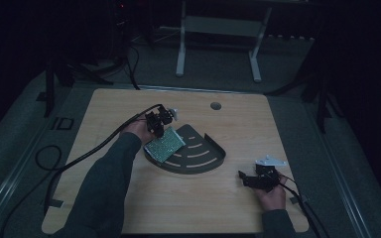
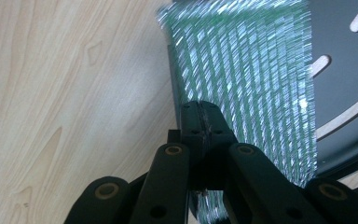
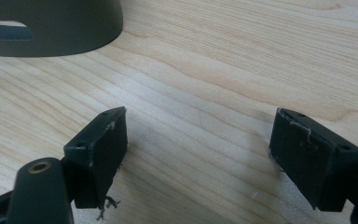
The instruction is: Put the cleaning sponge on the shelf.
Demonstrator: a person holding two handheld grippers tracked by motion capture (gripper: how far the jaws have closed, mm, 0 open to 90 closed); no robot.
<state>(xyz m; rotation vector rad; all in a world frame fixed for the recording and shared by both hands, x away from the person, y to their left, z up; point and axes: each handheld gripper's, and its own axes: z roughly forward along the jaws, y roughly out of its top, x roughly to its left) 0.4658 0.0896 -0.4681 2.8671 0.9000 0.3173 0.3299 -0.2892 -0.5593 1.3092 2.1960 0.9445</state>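
Board [image 1: 164, 144]: green, studded with rows of silvery points, pinched at one edge between the fingers [image 2: 192, 122] of the left gripper [image 1: 159, 124]; in the high view it slopes down from those fingers over the left part of the tray [image 1: 209, 157].
Left gripper: jaws pressed together on the board's edge, pads meeting with only the thin board between them; in the left gripper view the board [image 2: 247, 88] spreads up and away beyond the fingertips, blurred.
Left hand [image 1: 137, 130]: wrapped round the gripper just behind its fingers, a dark sleeve running back to the near table edge.
Tray: dark, fan-shaped, with curved slots and a low wall; it lies under and to the right of the left fingers, and its slotted floor [image 2: 345, 70] shows right of the board in the left gripper view.
Right gripper [image 1: 249, 179]: jaws wide apart, nothing between them; in the right gripper view bare wood lies between the two pads [image 3: 103, 154].
Right hand [image 1: 273, 196]: holds that gripper low near the table's near right corner, well apart from the board.
Tray from the right fingers: its rounded wall [image 3: 70, 32] sits ahead and to the left of them, not touching.
Table [image 1: 129, 198]: pale wood grain, under both pairs of fingers.
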